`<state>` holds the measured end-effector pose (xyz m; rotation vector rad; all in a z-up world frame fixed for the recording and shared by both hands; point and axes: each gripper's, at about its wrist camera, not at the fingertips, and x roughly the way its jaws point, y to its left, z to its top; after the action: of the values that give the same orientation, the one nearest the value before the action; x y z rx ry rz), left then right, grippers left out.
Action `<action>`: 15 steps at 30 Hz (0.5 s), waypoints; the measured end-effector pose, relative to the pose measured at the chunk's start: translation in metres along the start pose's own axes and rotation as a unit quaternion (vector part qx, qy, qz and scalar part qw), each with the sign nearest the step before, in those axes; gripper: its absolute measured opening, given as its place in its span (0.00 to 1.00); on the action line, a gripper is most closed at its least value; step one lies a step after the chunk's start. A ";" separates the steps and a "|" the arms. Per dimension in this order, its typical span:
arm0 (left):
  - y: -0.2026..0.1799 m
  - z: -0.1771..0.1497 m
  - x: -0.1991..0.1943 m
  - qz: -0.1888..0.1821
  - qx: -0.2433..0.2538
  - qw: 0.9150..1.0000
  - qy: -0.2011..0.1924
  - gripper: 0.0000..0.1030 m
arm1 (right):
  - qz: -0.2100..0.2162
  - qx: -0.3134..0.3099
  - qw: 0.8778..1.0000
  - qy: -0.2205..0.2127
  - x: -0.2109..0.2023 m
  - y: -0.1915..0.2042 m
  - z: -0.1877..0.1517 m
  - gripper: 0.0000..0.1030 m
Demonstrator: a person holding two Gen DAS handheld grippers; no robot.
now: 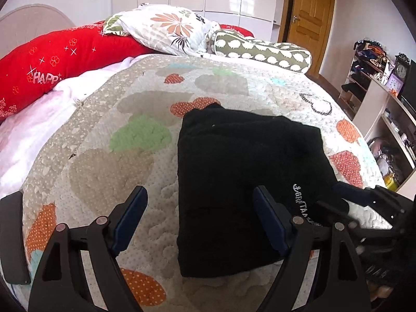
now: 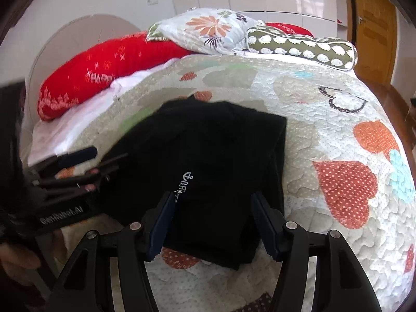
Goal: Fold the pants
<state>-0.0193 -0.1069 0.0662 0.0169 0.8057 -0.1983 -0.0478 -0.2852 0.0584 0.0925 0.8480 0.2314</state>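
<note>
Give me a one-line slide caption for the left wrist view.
Open left gripper hovers over folded black pants lying on the heart-patterned quilt.

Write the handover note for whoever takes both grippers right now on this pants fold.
Left gripper: open, empty, over the quilt at the pants' left edge.
Right gripper: open, nothing pinched, over the near edge of the pants.
Black pants: lying on the bed as a compact folded rectangle, white lettering on top.
Done: folding appears complete, stack looks flat.
Left: at most a tidy of the uneven far corner, otherwise withdraw.
</note>
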 end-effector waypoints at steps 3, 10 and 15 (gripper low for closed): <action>0.000 0.001 -0.009 0.004 -0.001 1.000 -0.016 0.81 | -0.001 0.020 1.000 -0.022 -0.016 -0.006 0.004 0.66; -0.004 0.003 -0.032 0.029 0.007 0.999 -0.044 0.81 | -0.020 0.039 0.998 -0.053 -0.040 -0.005 0.010 0.75; -0.002 0.004 -0.046 0.030 0.007 0.998 -0.052 0.81 | -0.029 0.032 0.997 -0.063 -0.051 0.003 0.009 0.79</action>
<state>-0.0481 -0.1013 0.1021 0.0436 0.6995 -0.1460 -0.0739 -0.2948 0.1018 0.1397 0.7317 0.1420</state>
